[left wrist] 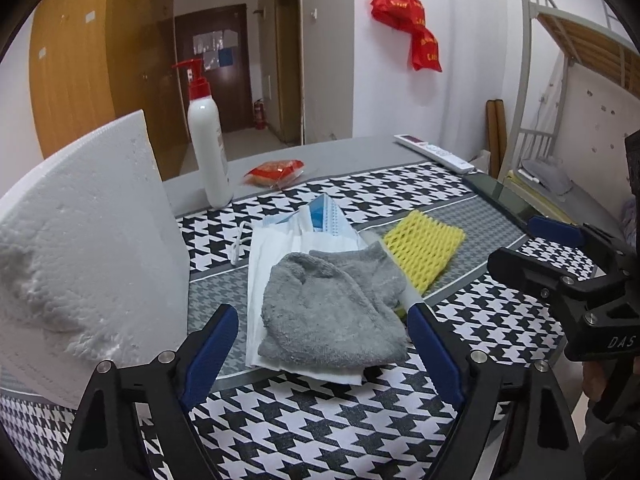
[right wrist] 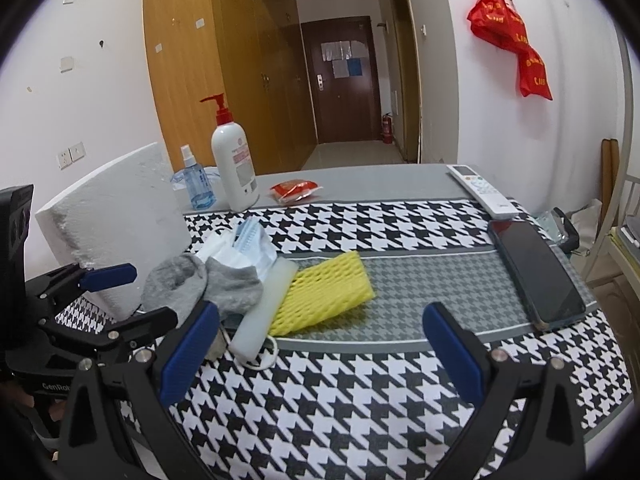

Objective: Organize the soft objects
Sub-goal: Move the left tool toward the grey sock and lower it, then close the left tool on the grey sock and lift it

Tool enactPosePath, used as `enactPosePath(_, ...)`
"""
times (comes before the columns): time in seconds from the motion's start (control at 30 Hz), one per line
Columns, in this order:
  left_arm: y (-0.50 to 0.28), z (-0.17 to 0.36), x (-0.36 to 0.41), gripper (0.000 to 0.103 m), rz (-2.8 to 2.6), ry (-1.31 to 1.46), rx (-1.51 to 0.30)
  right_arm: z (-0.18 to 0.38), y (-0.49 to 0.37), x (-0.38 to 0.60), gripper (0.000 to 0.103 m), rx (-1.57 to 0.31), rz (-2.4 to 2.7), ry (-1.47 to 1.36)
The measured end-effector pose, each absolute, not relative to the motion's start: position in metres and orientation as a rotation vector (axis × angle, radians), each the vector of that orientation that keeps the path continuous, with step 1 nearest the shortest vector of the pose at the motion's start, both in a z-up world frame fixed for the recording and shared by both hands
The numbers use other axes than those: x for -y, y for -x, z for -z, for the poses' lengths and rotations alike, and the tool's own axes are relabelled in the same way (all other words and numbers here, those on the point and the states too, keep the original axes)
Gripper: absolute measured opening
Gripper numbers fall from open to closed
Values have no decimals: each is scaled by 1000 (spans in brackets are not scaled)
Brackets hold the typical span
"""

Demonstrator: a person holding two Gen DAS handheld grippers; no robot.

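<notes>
A pair of grey socks [left wrist: 332,312] lies on a white paper packet [left wrist: 264,264], with a blue face mask [left wrist: 324,216] behind it and a yellow foam net [left wrist: 424,248] to its right. My left gripper [left wrist: 323,320] is open. Its blue pads stand on either side of the socks' near end without pressing on them. In the right wrist view the socks [right wrist: 224,284] and yellow net [right wrist: 324,292] lie left of centre. My right gripper [right wrist: 322,316] is open just in front of the net, with only the houndstooth cloth [right wrist: 340,400] between its fingers.
A white foam block [left wrist: 92,248] stands close on the left. Behind it are a pump bottle [left wrist: 208,152] and a spray bottle [right wrist: 196,184]. A red packet [left wrist: 276,172], a remote [right wrist: 484,192] and a phone [right wrist: 540,276] lie at the back and right.
</notes>
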State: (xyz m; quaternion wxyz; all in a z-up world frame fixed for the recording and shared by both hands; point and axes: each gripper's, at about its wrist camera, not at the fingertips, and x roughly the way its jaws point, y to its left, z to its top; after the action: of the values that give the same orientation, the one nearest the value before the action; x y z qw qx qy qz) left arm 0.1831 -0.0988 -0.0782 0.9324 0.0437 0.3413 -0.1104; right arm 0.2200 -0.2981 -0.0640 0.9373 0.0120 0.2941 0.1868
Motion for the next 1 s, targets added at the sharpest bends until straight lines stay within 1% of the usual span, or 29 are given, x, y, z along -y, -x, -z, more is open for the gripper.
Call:
enactPosePath(0.07,-187,80,98,86,219,-87,-712,65,-224,298,103,-615,-379,-25)
enactPosePath(0.1,-189,81,98,80,216,-89,-719,66,-225,297,103,-622,-380,-25)
enactPosePath(0.13,-192,82,98,78,217,-89,-729,67,-227,297,103,-625,-381,-22)
enactPosePath(0.2,-196,85,98,69,212,-83,-751,69,-229,297,103,-631,-378,-20)
enactPosePath(0.23,-198,85,99,67,220,-82,-761,69,-230,297,103,-634,-380,-22)
enactPosePath(0.27,-199,87,99,62,228,-81,-772,70,-231,298,103,-637,-380,-22)
enactPosePath(0.37,-200,88,98,58,221,-78,-776,71,-235,298,103,-644,-377,-20)
enactPosePath(0.47,-197,86,100,51,196,-105,-756,71,-238,298,103,-647,-380,-19)
enactPosePath(0.53,-194,86,102,43,201,-128,-743,72,-239,297,103,-650,-384,-13)
enactPosePath(0.57,-194,86,103,34,213,-127,-747,72,-239,297,103,-652,-384,-11)
enactPosePath(0.6,-193,85,103,29,216,-125,-749,73,-240,296,103,-654,-384,-9)
enactPosePath(0.63,-193,85,103,28,217,-127,-746,73,-241,296,103,-657,-384,-8)
enactPosePath(0.7,-192,85,104,15,218,-135,-745,73,-241,296,103,-658,-388,-9)
enactPosePath(0.77,-192,85,103,11,225,-131,-753,73,-240,296,103,-656,-388,-7)
enactPosePath(0.87,-189,82,103,8,250,-125,-742,72,-239,298,103,-653,-386,-8)
enactPosePath(1.0,-182,74,100,8,270,-109,-711,71,-239,300,103,-656,-379,-9)
